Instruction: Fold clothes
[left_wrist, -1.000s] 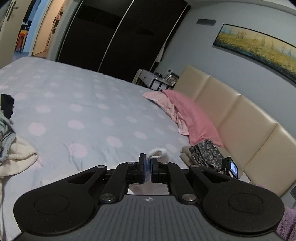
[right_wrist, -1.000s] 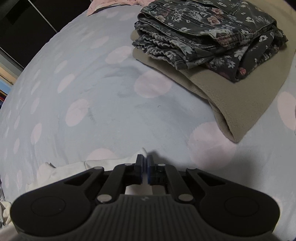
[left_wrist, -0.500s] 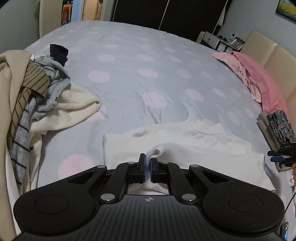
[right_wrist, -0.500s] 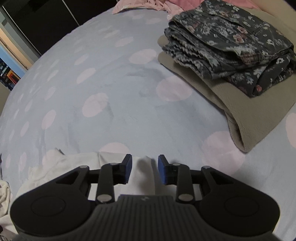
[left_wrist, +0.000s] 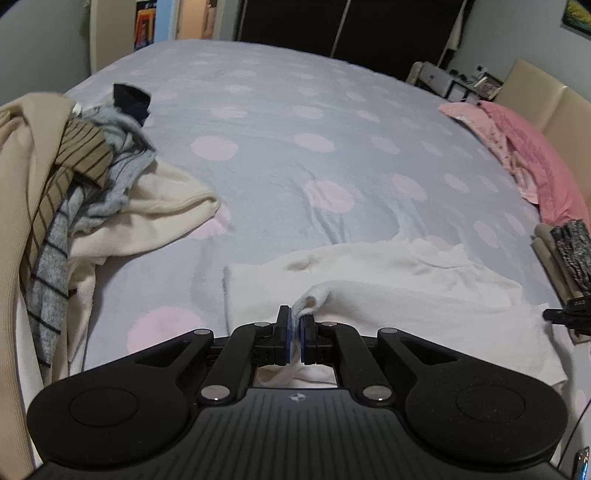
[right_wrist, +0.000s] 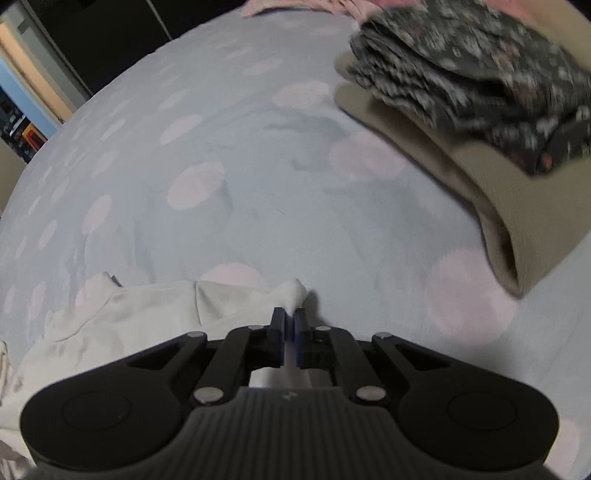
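Both claws are clamped on the white top (left_wrist: 388, 295): left claw (left_wrist: 294, 332) pinching a folded edge, right claw (right_wrist: 290, 326) a corner. It's spread on the bed (left_wrist: 277, 166), lots of bare bedspread ahead, laundry heap (left_wrist: 74, 177) left, folded stack (right_wrist: 461, 92) right.

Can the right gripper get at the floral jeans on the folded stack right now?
Probably not yet. The right gripper is shut on the white garment, so it would have to let go first. Otherwise the way looks free: only bare bedspread lies between it and the floral jeans.
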